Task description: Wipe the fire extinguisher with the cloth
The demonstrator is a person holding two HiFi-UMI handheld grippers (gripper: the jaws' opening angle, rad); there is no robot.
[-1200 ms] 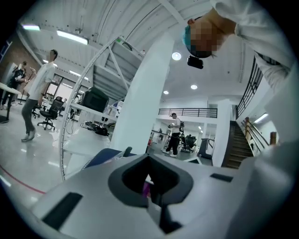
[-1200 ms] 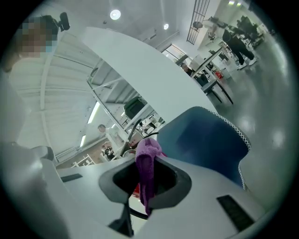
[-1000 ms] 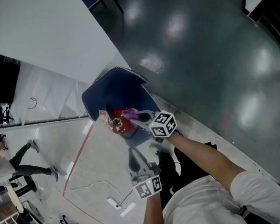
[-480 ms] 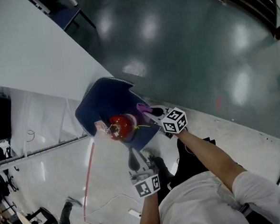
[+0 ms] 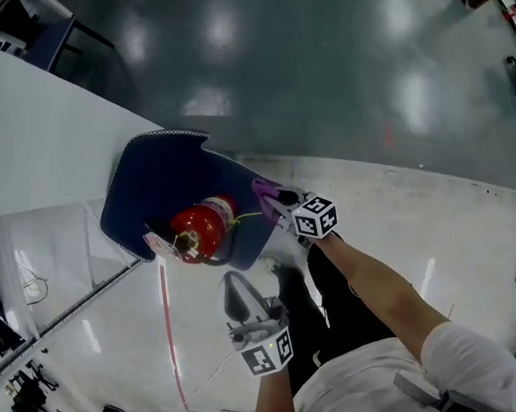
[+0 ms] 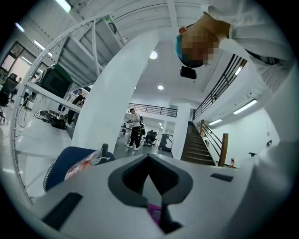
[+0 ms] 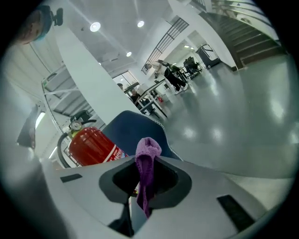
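- Purple cloth [image 7: 148,156] is pinched between the jaws of the right gripper [image 5: 275,197]. The jaws are closed tight on it. A bunched fold sticks up above them and a tail hangs down below.
- In the head view, the cloth sits at centre frame, just to the right of the fire extinguisher [image 5: 202,231]. A narrow gap shows between the two.
- The left gripper [image 5: 235,292] hangs below the extinguisher, at lower centre of the head view. Its jaws are pressed together with nothing between them, and it touches nothing.
- The fire extinguisher is a red cylinder lying on its side on a blue padded seat [image 5: 164,181] with a pale stitched edge.
- The extinguisher's brass valve and black handle point to the lower left of the frame. A black hose curves along its underside.
- In the right gripper view, the extinguisher fills the left middle, with its gauge at the top and a white-lettered label band near its base.
- The left gripper view shows only the extinguisher's label and black handle at lower left.
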